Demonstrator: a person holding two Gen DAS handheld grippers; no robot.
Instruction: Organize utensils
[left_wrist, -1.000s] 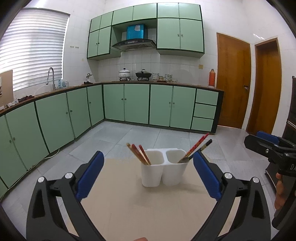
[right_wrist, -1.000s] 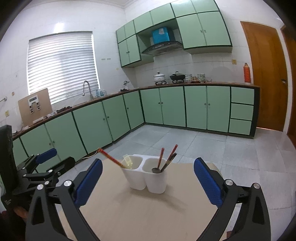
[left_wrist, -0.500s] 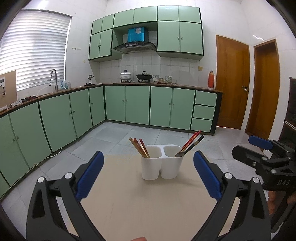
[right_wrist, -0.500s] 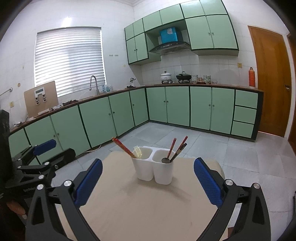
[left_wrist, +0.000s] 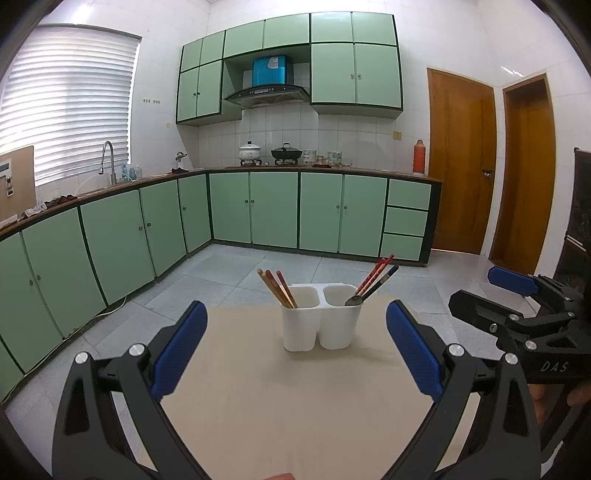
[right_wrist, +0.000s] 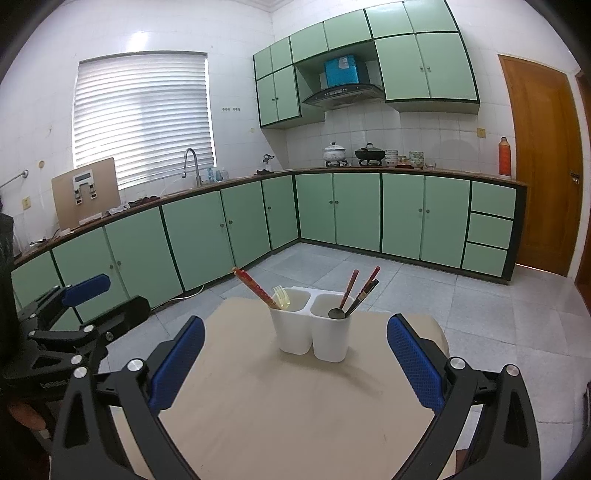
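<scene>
Two hand-held grippers hover spread wide and empty over a beige table (left_wrist: 295, 406): left gripper (left_wrist: 295, 347), right gripper (right_wrist: 295, 349). Between them stands a white twin-cup utensil holder (left_wrist: 320, 317) (chopsticks (left_wrist: 277, 288) left, spoon (left_wrist: 354, 300) and chopsticks right).

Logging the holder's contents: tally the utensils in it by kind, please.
Chopsticks: at least 6, about 3 sticks in each compartment; some overlap, so the count is approximate.
Spoon: 1, right compartment.
Fork: 1, pale yellow, left compartment.
Total: about 8 utensils in the white holder. Both grippers are open and hold nothing.
</scene>
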